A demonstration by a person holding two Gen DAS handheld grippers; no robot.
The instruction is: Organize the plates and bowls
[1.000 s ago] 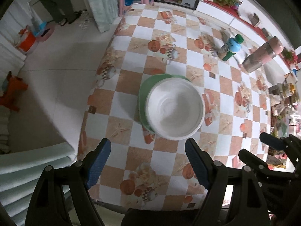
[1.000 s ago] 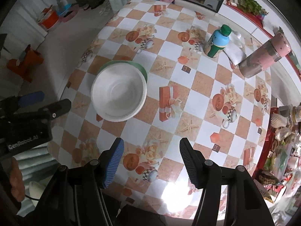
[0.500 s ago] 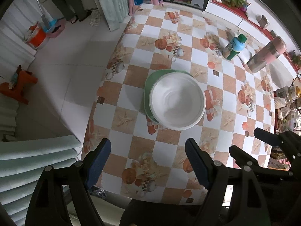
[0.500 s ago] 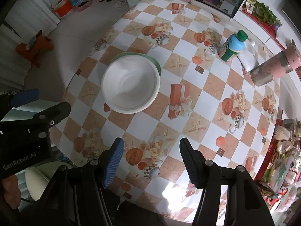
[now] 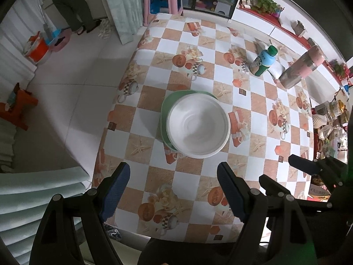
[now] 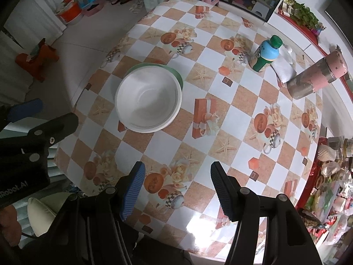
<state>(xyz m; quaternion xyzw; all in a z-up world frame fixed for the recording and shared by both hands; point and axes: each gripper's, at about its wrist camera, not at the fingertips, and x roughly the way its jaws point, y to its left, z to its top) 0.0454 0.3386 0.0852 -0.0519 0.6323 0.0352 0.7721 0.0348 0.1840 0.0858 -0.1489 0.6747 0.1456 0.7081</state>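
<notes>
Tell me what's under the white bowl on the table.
The white bowl sits on a green plate; only the plate's rim shows past it. Whether anything lies between them is hidden.

Blk tool [image 6: 177,191] frames, blue ribbed pads [image 6: 133,190], silver screws.

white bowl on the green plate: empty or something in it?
Empty. Both wrist views look straight into the white bowl: bare white bottom and walls, only shading. It sits upright, stacked on the green plate.

White bowl [image 5: 198,126] upright atop green plate [image 5: 164,110]
</notes>
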